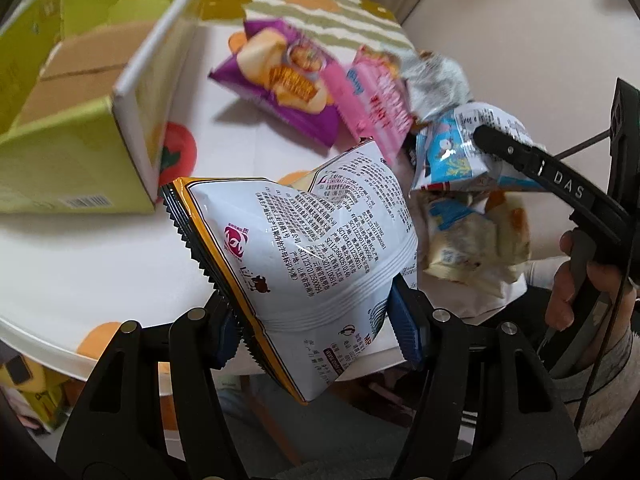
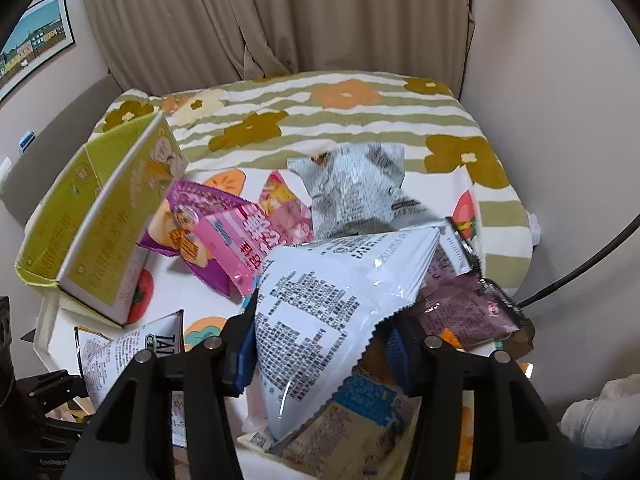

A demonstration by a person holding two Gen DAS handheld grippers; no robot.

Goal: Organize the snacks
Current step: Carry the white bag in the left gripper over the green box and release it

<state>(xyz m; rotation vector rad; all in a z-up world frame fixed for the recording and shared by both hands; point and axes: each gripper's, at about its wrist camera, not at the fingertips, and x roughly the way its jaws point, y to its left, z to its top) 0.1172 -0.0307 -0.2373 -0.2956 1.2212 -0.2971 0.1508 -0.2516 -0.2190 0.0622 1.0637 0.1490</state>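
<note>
Snacks fill both tools: our left tool [image 1: 316,326] pinches a white-backed bag [image 1: 304,252] above the surface [image 1: 80,272], the green box [image 1: 76,168] up-left and nearer this hand, while our right tool [image 2: 320,352] clamps a blue-and-white bag [image 2: 332,308].

Soft, even indoor light, rather dim. In the left wrist view the green box [image 1: 76,120] and purple bag [image 1: 280,80] at upper left are blurred. Small glare shines on the white bag [image 2: 320,300]. Fisheye bends edges; corners are black.
</note>
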